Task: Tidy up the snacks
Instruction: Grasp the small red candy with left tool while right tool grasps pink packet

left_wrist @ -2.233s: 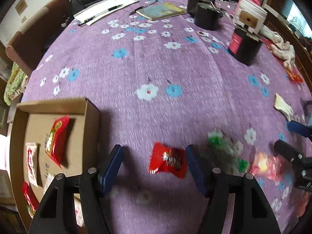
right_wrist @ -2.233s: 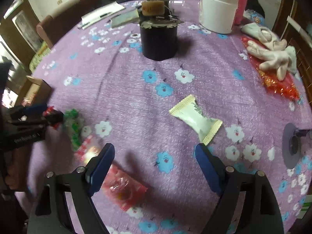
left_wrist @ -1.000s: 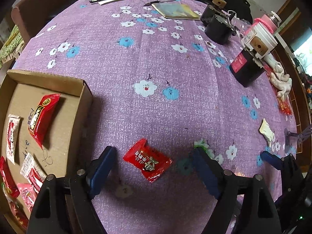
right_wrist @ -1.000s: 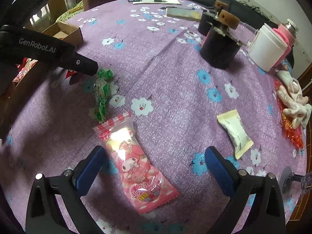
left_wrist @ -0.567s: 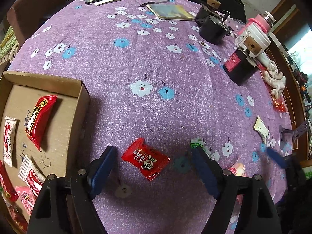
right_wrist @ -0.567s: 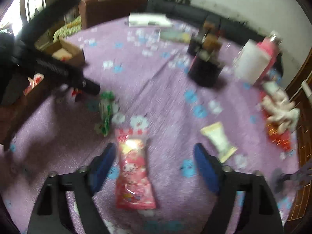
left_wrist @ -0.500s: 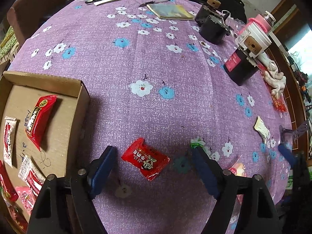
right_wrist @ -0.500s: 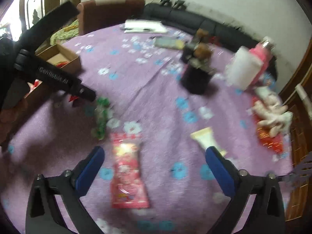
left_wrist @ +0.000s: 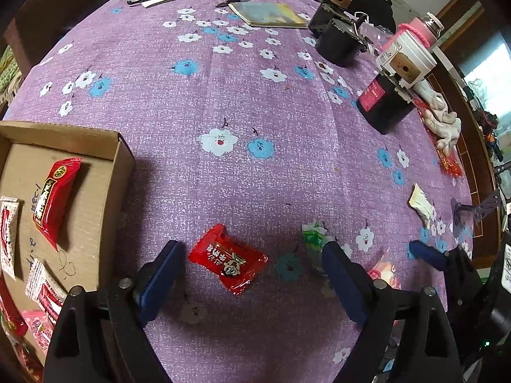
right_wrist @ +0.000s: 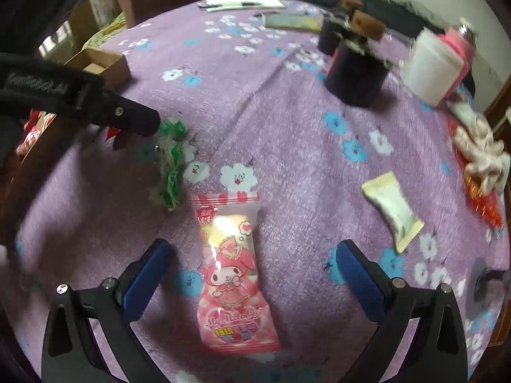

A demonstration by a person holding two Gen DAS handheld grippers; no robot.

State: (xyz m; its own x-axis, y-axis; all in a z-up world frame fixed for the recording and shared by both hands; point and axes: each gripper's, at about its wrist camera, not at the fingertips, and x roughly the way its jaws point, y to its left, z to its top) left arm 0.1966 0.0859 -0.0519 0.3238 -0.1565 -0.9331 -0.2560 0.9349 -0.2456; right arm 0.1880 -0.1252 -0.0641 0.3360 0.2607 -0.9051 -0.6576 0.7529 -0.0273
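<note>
Two views taken in turn, left wrist first. Found the left tongs (left_wrist: 252, 249) pointed steeply down at the purple cloth (left_wrist: 223, 95), jaws opening and near their widest, with the red packet (left_wrist: 228, 263) lying flat between them and touched by neither pad. Noted its long axis running slantwise across the gap, the upper end nearer the left jaw, the lower end towards the right jaw. Judged the left tongs the nearer by far for this one, so a straight drop and a squeeze should do. Saw the cardboard box (left_wrist: 123, 166) just beyond the left jaw, open-topped, holding a long red packet, some white-and-red packets and pink ones in the near corner. Spotted the green packet (left_wrist: 314, 236) just past the tip of the right jaw. Turned then to the right wrist view. Found the right tongs (right_wrist: 254, 249) spread wide and gripping nothing, with the pink packet (right_wrist: 231, 265) between the jaws, apart from both, its long axis running along the tongs' line of sight, not across the gap. Made out the cream packet (right_wrist: 392, 210) outside the right jaw and the box far off beyond the left jaw; could not tell its contents from there.
</note>
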